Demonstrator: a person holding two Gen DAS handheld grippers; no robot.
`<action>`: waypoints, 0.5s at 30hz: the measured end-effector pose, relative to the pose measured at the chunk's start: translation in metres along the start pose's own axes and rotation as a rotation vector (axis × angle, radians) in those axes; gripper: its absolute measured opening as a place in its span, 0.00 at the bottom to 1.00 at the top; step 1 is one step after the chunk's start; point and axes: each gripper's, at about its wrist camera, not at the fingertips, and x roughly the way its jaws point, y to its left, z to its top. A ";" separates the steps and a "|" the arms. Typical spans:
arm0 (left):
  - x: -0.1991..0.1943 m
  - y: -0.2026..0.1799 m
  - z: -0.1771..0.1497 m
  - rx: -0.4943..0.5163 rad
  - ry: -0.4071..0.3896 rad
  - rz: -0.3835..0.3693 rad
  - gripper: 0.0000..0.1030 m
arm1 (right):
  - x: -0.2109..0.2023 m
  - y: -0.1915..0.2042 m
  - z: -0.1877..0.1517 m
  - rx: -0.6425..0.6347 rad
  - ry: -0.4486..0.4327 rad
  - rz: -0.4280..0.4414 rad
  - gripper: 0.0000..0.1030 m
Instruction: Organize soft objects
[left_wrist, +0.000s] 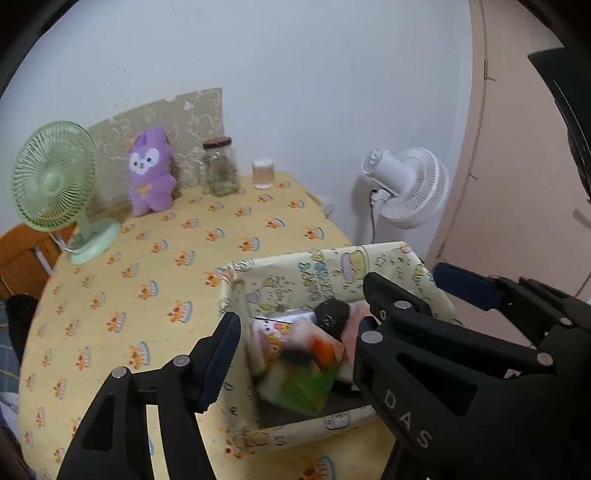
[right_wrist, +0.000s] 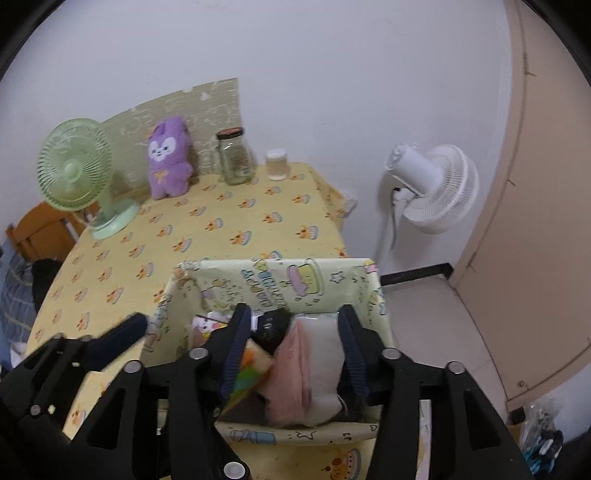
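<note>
Hovering over the paper-wrapped box (right_wrist: 314, 284), with the right gripper (right_wrist: 293, 354) spread wide around a folded pink and white cloth (right_wrist: 314, 365); pads (right_wrist: 236, 350) standing just beside the cloth on either side, contact too blurred to call, so not yet gripping as far as can be judged; looking like either setting the cloth down or reaching for it, cannot tell which.

Sitting ahead of and below those fingers, inside the box: a black rolled item (right_wrist: 271, 326), an orange and green soft pack (right_wrist: 249, 373) to the left of the cloth, and a cartoon-printed pouch (right_wrist: 207, 325) further left; appearing mostly packed already.

Holding the left gripper (left_wrist: 295, 350) open too, with nothing between the fingers, hanging over the left wall of the box (left_wrist: 236, 291); the same green and orange pack (left_wrist: 306, 380) lying beyond its tips.

Remaining well ahead of both grippers, at the far end of the yellow tablecloth (right_wrist: 221, 236): a purple plush toy (right_wrist: 168, 162), leaning against the backboard between the green desk fan (right_wrist: 79, 170) and a glass jar (right_wrist: 236, 157); judging that as the one soft thing still outside the box, so task seeming nearly done, pending the plush and settling the cloth.
</note>
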 end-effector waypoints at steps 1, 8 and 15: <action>-0.001 0.001 -0.001 0.001 -0.005 0.003 0.67 | 0.000 0.000 0.000 -0.002 -0.003 0.001 0.57; -0.011 0.005 -0.001 0.026 -0.036 -0.001 0.83 | -0.005 0.003 0.000 0.007 0.013 0.049 0.93; -0.024 0.016 -0.004 0.018 -0.046 -0.005 0.84 | -0.018 0.016 -0.003 0.001 -0.001 0.033 0.93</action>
